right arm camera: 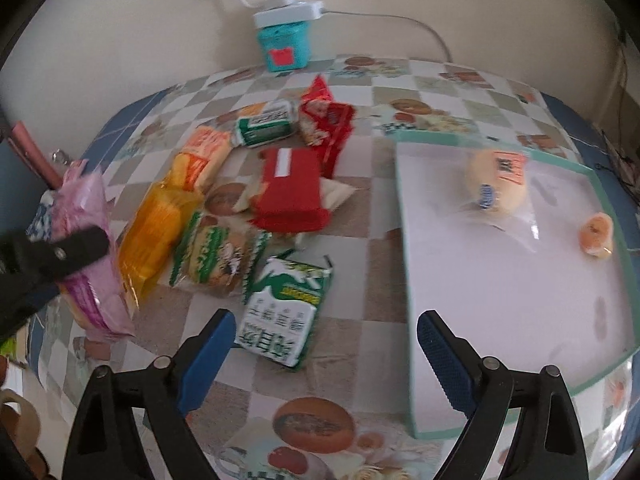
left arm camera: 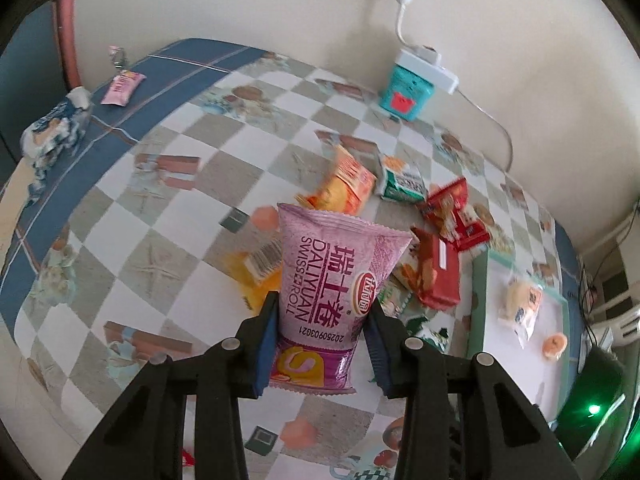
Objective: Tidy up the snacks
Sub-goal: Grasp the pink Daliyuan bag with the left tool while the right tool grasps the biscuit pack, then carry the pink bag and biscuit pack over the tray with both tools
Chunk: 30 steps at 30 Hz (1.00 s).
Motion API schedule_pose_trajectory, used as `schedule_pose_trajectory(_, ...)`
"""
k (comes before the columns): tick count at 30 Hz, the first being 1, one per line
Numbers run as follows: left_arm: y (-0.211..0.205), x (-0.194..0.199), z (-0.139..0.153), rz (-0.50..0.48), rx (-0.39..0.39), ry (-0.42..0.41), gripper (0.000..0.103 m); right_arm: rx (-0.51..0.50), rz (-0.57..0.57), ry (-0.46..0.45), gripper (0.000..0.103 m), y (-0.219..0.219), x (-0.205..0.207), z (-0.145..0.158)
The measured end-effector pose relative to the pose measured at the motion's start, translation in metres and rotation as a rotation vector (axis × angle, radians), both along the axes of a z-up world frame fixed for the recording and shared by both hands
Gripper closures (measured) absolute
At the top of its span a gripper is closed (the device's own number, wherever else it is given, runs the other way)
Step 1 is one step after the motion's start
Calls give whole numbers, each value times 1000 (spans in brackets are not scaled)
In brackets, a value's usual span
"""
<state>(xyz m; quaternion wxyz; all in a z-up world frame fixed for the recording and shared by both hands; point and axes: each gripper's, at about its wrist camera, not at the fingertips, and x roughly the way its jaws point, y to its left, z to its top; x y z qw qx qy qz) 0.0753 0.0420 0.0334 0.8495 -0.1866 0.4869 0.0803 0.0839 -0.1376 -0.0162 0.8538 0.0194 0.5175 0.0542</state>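
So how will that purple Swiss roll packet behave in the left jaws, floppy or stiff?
The purple Swiss roll packet probably holds its shape: it stands out unsupported beyond the left gripper, so it looks puffed and fairly stiff. It seems light, since a pinch near one end carries it. The glossy film wrinkles at the blue pads, so it may slip or crush if squeezed harder.

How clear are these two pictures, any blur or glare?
Left wrist view: the purple Swiss roll packet in the left gripper is sharp, the snacks behind smeared; green glare at the lower right edge. Right wrist view: softly blurred, fisheye bending the tray.
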Motion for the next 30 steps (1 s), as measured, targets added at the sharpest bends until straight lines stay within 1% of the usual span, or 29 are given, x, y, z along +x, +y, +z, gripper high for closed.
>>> schedule_pose_trajectory(3,7,-1,1,27,0,-2,61,-17,25,8,13,11,2,-7)
schedule_pose_trajectory(5,10,-1,0,41,-2,1,61,-22,41,13,25,16,3,-10)
schedule_pose_trajectory(6,11,-1,-1,44,-2,3,61,-25,46,14,27,19,4,-11)
schedule_pose_trajectory(8,13,-1,-3,47,-6,7,61,-27,49,16,38,23,6,-14)
schedule_pose_trajectory(11,13,-2,-3,49,-8,10,61,-23,57,19,46,27,8,-17)
schedule_pose_trajectory(12,13,-2,-3,48,-9,10,61,-27,58,19,47,28,8,-18)
schedule_pose_trajectory(13,13,-1,-4,48,-9,10,61,-35,61,22,51,29,8,-19)
schedule_pose_trajectory(17,12,-1,-6,48,-13,15,61,-52,41,49,57,26,11,-27)
schedule_pose_trajectory(20,11,-1,-8,46,-12,19,61,-67,29,46,59,21,11,-28)
schedule_pose_trajectory(26,9,0,-8,44,-11,23,61,-52,25,47,59,16,10,-27)
schedule_pose_trajectory(30,9,0,-8,44,-13,23,61,-49,27,18,60,15,7,-18)
